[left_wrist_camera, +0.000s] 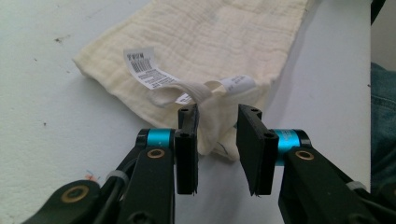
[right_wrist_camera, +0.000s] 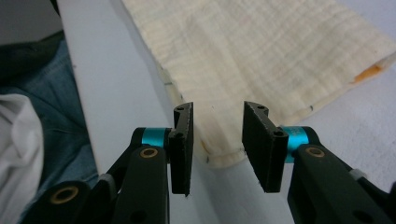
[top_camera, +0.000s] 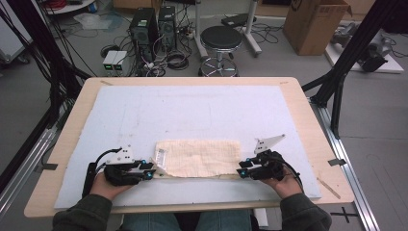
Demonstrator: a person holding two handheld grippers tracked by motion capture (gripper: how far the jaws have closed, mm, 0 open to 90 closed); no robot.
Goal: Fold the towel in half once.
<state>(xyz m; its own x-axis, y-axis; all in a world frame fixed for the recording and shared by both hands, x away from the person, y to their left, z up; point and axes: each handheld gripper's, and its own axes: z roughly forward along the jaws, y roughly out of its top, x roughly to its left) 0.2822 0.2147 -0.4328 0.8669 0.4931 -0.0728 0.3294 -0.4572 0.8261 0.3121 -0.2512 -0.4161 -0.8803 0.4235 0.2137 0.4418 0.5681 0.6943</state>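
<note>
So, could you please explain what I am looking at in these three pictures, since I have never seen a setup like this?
No robot here: a person at a table holds a hand tool with a two-jawed claw in each hand. The high view looks down from above: left claw, right claw. The other two pictures come from small cameras riding on each claw, looking along its black jaws. On the white mat lies a folded cream cloth with printed labels at one end. Each claw sits at a near corner of the cloth. In both claw views the jaws stand apart with the corner between them, not pinched, so nothing is held.
</note>
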